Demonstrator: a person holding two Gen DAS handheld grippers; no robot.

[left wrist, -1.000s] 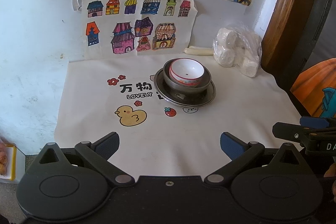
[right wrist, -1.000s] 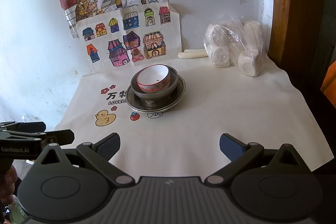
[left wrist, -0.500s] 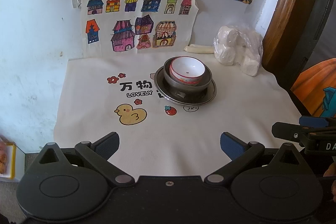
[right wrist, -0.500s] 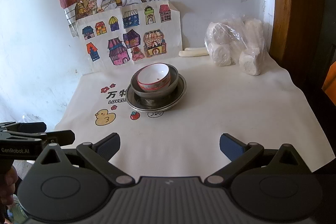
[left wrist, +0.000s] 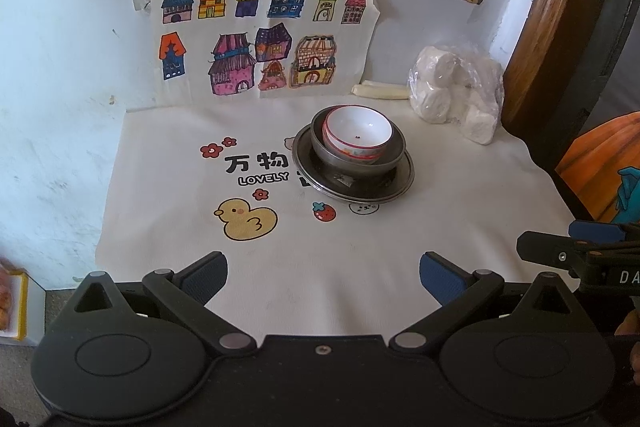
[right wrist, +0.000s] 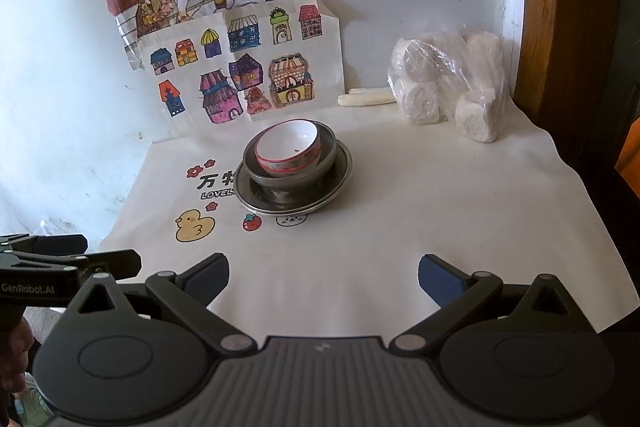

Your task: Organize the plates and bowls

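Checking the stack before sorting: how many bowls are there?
2: a white bowl nested inside a grey bowl, which sits on the plate. Nothing else shows beneath.

Bright daylight falls on a pale wall [left wrist: 60,27] hung with coloured drawings [left wrist: 260,39], beside a wooden frame [right wrist: 540,7].

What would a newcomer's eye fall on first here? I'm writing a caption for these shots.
Mid-table, a white bowl with a red rim sits tilted inside a dark metal bowl, itself on a metal plate. Bright children's house drawings hang on the wall behind, and a plastic bag of white rolls sits at the back right. Both open grippers, left and right, are empty.
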